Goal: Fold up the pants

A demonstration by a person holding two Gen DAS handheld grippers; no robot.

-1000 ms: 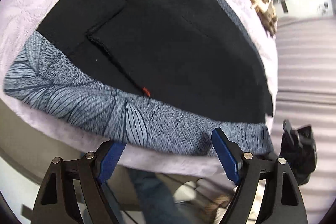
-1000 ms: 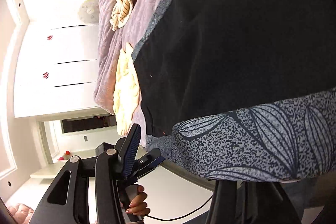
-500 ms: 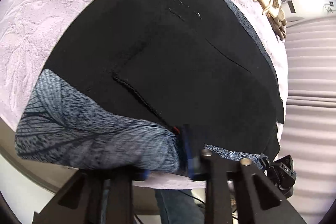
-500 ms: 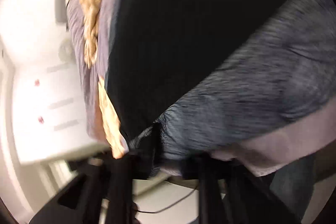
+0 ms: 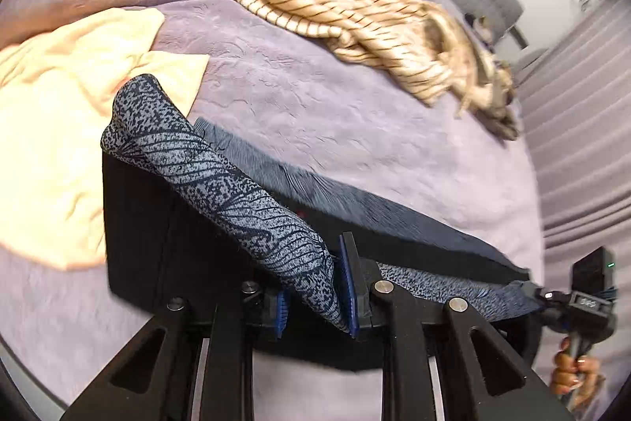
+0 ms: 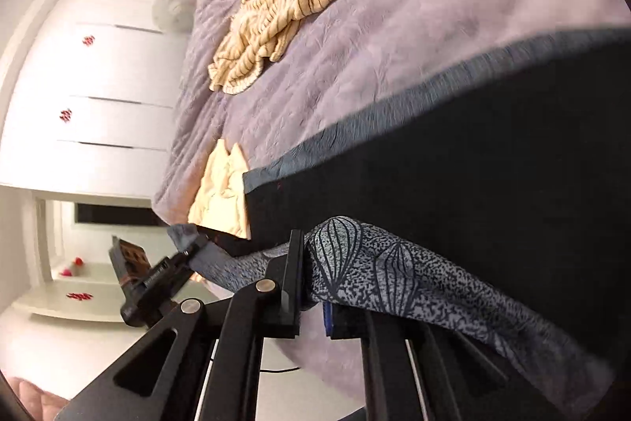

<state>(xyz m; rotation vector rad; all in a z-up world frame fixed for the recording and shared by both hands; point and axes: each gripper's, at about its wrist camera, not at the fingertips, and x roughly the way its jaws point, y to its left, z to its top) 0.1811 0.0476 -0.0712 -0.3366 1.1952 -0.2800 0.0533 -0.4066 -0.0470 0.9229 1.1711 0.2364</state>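
Both grippers, spread a second ago, are now pinching the grey leaf-patterned waistband [image 5: 252, 208] of the black fabric pants [image 6: 493, 160]: the left gripper [image 5: 315, 298] and right gripper [image 6: 313, 287] are lifting it off the lilac quilted bedspread [image 5: 315, 97] and carrying it forward, starting the fold.

Matt black cloth on the pants [image 5: 157, 223], and the waistband [image 5: 236, 192] is a speckled grey-blue knit with a dark leaf print, soft and a little grainy. The bedspread [image 5: 315, 97] looks plush, lilac, with an embossed crinkle. The striped top [image 5: 335, 2] is a ribbed, rumpled beige knit; the yellow cloth [image 5: 59, 113] is smooth and thin. The left gripper [image 5: 315, 298] is matt black plastic with shiny metal pins and blue ridged pads [image 5: 349, 287].
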